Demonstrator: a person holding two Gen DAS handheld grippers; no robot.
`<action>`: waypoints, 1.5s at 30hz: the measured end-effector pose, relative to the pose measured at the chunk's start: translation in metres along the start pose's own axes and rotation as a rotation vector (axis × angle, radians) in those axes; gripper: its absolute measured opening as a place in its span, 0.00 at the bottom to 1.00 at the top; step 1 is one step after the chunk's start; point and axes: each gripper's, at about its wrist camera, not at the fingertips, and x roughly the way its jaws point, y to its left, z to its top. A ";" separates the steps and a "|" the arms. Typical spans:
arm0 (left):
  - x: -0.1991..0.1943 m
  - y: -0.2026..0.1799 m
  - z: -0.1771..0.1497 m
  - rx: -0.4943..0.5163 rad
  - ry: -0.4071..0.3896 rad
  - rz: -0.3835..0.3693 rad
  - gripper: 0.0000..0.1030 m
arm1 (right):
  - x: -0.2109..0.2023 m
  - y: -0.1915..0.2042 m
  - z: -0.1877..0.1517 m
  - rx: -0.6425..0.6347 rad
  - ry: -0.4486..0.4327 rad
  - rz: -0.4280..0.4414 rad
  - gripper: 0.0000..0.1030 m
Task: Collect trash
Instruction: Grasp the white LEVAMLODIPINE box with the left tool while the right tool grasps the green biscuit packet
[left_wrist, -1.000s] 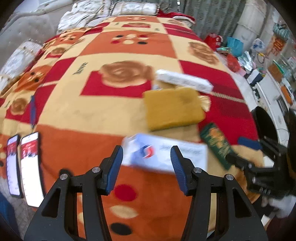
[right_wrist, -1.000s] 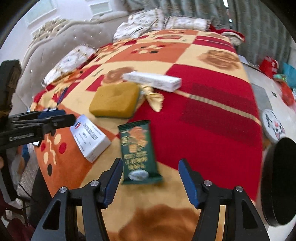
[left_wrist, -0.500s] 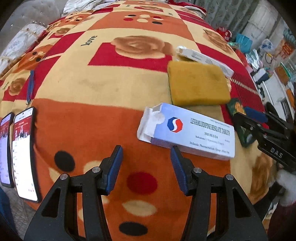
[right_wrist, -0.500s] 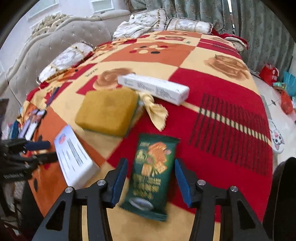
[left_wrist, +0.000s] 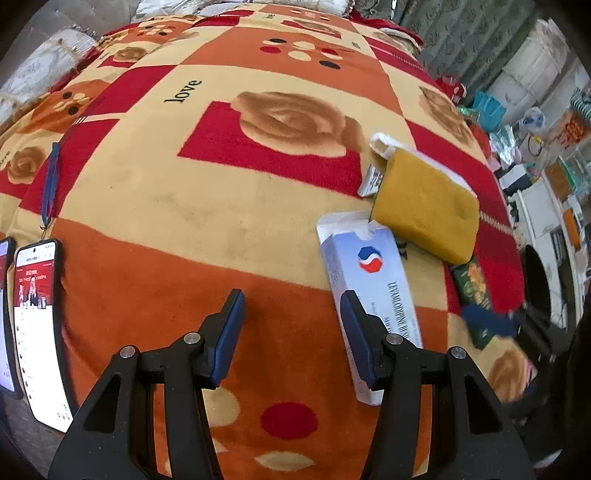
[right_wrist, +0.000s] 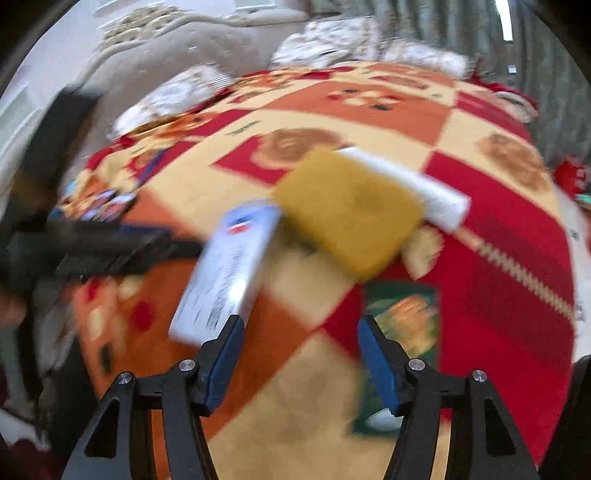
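On the patterned blanket (left_wrist: 184, 206) lies a white and blue tablet box (left_wrist: 369, 280), just right of my left gripper (left_wrist: 291, 310), whose right finger covers its near end. That gripper is open over bare blanket. Beyond the box are a yellow sponge (left_wrist: 424, 206), a long white box (right_wrist: 417, 184) and a gold wrapper (right_wrist: 424, 247). A green snack packet (right_wrist: 402, 314) lies right of my right gripper (right_wrist: 301, 328), partly behind its right finger. The right jaws are opening with only blanket between them. The right wrist view is blurred.
Two lit phones (left_wrist: 37, 332) lie at the blanket's near left edge, with a blue pen (left_wrist: 50, 184) beyond them. A dark round object (left_wrist: 535, 280) stands off the bed's right side. Pillows and a padded headboard (right_wrist: 166, 48) are at the far end.
The left gripper shifted left, so the tablet box now sits right of its fingers. The right gripper swung left off the green packet; its jaws narrowed, then widened again.
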 end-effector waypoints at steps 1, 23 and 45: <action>-0.003 0.000 0.000 -0.004 -0.002 -0.010 0.50 | -0.006 0.000 -0.004 -0.005 -0.015 -0.025 0.60; 0.022 -0.065 -0.016 0.053 -0.028 0.031 0.54 | -0.013 -0.058 -0.026 0.134 -0.067 -0.158 0.38; -0.045 -0.118 -0.042 0.194 -0.150 -0.051 0.52 | -0.091 -0.083 -0.051 0.223 -0.193 -0.152 0.38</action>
